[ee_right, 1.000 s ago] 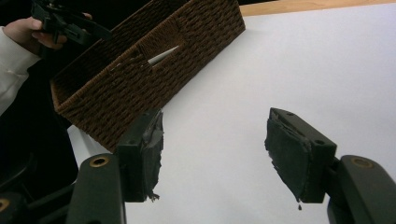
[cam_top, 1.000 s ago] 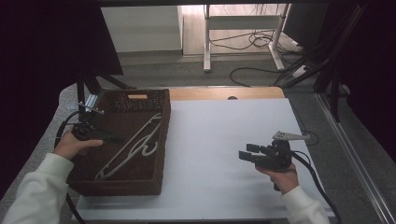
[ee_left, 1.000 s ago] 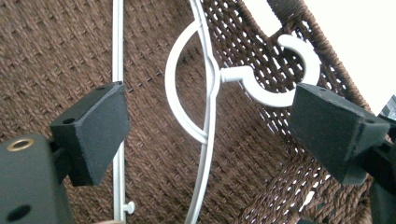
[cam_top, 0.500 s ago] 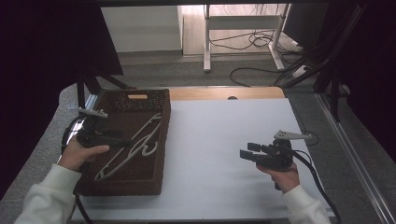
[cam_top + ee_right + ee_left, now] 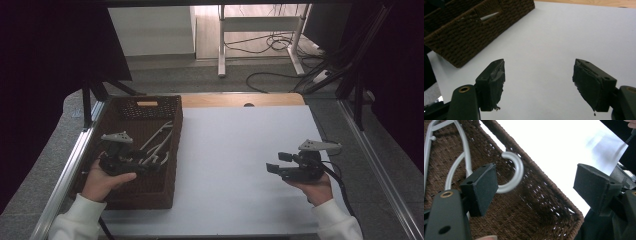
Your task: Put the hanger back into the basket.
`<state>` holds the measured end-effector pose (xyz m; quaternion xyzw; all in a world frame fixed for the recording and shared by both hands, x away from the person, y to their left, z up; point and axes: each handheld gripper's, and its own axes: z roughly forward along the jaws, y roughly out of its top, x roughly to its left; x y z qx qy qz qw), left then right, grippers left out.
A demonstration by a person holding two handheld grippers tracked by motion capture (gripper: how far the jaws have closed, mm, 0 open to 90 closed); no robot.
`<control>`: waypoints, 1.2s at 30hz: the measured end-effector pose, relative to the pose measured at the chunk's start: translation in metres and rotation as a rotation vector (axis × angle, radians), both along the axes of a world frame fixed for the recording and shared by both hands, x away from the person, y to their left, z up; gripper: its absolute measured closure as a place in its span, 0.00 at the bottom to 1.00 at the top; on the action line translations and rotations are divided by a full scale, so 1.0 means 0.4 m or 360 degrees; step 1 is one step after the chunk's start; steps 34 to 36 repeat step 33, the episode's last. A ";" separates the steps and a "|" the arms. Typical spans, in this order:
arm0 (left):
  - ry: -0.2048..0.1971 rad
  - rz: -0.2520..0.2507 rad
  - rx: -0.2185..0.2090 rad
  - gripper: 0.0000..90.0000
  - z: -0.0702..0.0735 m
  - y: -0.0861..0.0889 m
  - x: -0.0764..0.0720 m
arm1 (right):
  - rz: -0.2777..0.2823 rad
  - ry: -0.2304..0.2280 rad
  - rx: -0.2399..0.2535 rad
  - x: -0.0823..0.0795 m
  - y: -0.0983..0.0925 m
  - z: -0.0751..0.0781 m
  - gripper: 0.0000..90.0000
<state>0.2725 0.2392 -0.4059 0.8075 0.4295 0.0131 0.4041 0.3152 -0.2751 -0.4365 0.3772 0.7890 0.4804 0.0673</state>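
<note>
A brown wicker basket point(image 5: 173, 150) stands at the left of the white table top point(image 5: 235, 150), with pale grey hangers point(image 5: 159, 142) lying in it. My left gripper point(image 5: 156, 167) hovers over the basket's near half. Its jaws have just been closing a little but still stand wide, with nothing pressed between them. In the left gripper view point(image 5: 536, 177) a hanger's hook point(image 5: 516, 173) lies on the basket floor point(image 5: 524, 215) beyond the jaws. My right gripper point(image 5: 278, 162) is held above the bare table at the right, pointing left. Its jaws point(image 5: 539, 75) have just been opening and are empty.
In the right gripper view the basket's wall point(image 5: 469, 37) has a handle slot through which a hanger tip point(image 5: 489, 16) shows. Metal rails point(image 5: 70, 165) run along the table's sides. A wooden strip point(image 5: 240, 100) lies at the far edge, with cables point(image 5: 280, 45) on the floor beyond.
My left hand has moved rightward from the basket's left rim to over its inside. The right gripper has stayed in place and its jaws have spread wider.
</note>
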 end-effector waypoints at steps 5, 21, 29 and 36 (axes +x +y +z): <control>-0.0018 -0.0007 -0.0017 0.21 -0.015 -0.008 -0.021 | 0.0005 -0.0019 -0.0086 -0.001 -0.014 0.004 0.29; -0.0030 0.0038 0.0009 0.22 -0.037 -0.007 -0.037 | 0.0033 -0.0016 -0.0158 -0.002 -0.015 0.011 0.29; -0.0028 0.0040 0.0015 0.22 -0.041 -0.009 -0.035 | 0.0045 -0.0033 -0.0169 -0.004 -0.013 0.015 0.28; -0.0025 0.0044 0.0015 0.22 -0.042 -0.011 -0.033 | 0.0047 -0.0045 -0.0172 -0.005 -0.014 0.017 0.28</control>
